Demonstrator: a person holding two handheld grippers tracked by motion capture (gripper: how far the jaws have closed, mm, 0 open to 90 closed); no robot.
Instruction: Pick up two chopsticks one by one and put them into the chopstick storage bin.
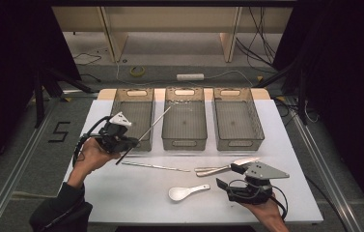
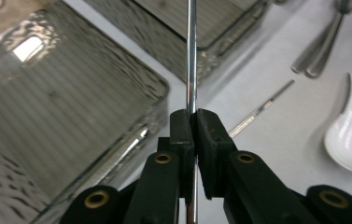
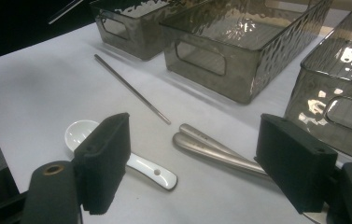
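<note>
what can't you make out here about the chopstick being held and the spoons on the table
- Metal chopstick in the left gripper: left gripper view, far tip cut off by the top edge.
- Metal spoons: right gripper view, bowls hidden behind the right gripper jaw.
- White spoon: same view, bowl partly hidden by the other jaw.

Three grey bins (image 1: 132,118) (image 1: 184,121) (image 1: 238,121); two metal chopsticks (image 1: 153,125) (image 1: 155,166); two metal spoons (image 1: 225,166); one white spoon (image 1: 185,192).
</note>
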